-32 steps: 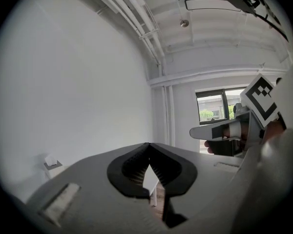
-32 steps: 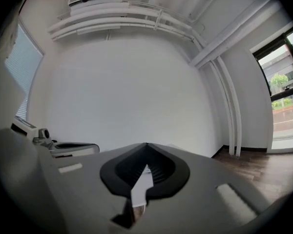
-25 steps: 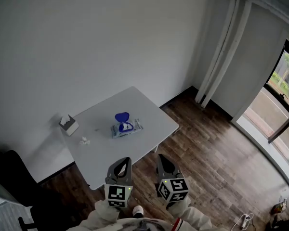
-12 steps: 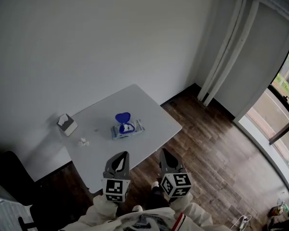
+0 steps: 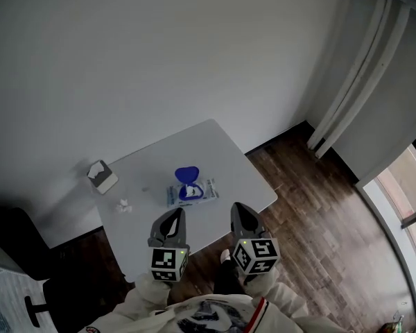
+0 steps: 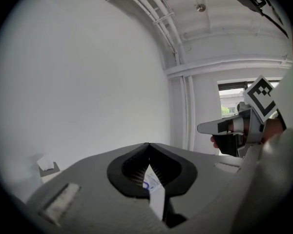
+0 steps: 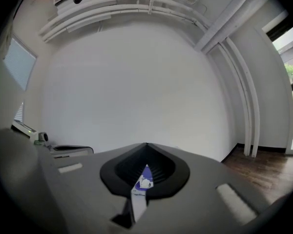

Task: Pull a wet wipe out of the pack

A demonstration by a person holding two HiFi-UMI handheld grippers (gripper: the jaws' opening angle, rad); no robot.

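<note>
The wet wipe pack (image 5: 194, 193) lies mid-table on the white table (image 5: 215, 151), its blue lid (image 5: 187, 175) standing open. Both grippers are held over the table's near edge, short of the pack and apart from it. My left gripper (image 5: 176, 214) is shut and empty, and so is my right gripper (image 5: 236, 209). In the left gripper view the left gripper (image 6: 149, 146) has its jaws meeting, with a sliver of the pack (image 6: 147, 184) behind them. In the right gripper view the right gripper (image 7: 146, 146) is closed, with the blue lid (image 7: 145, 171) beyond.
A tissue box (image 5: 102, 177) stands at the table's far left corner, and a small crumpled white piece (image 5: 123, 205) lies near the left edge. A black chair (image 5: 17, 245) is left of the table. Dark wood floor (image 5: 319, 214) lies to the right.
Both grippers have moved forward toward the table, from over the floor to its near edge. The pack now sits closer to them. Jaws look unchanged.
</note>
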